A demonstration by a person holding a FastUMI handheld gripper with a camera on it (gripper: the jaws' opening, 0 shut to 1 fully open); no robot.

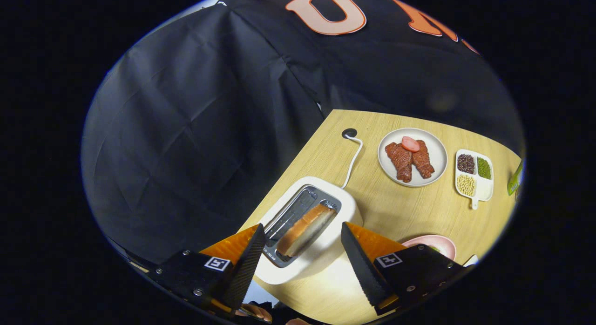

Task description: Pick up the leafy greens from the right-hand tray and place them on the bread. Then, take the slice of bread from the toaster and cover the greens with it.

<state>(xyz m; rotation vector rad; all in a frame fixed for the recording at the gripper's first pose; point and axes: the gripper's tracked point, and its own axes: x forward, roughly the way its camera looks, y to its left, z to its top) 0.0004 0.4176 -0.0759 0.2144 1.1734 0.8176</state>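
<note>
A tilted, high view over a pale wooden counter [409,213] is given from the gripper [302,248]. Its jaws are spread wide and hold nothing; the two dark, ridged fingers [247,264] are set to either side of a white toaster [326,250], apparently above it and touching nothing.

One slice of bread [306,229] is seen standing on edge in the toaster slot nearer the right finger, its golden-brown crust uppermost and a paler face just visible. It lies between the fingers, slightly ahead of them; the other slot is bare metal. From the toaster, a white cable [354,159] is run toward 12 o'clock to a dark grommet.

At 1 o'clock from the toaster, a round plate of meat [433,150] is placed, with two reddish-brown strips and a pink slice on it. Beyond it, toward 2 o'clock, a small divided dish [484,187] of dark, green and pale beans is found. At 3 o'clock, just beside the right finger, part of a pink plate [440,246] is glimpsed; its contents cannot be made out, so the greens cannot be confirmed there.

The bread's grasp is judged to be the step in hand. Trouble could be caused if the jaws are closed off-centre: the slot's metal edge might be caught, or the soft slice pinched at one end and bent, torn or dropped. The light toaster could also be dragged if the slice is lifted at a slant.
</note>
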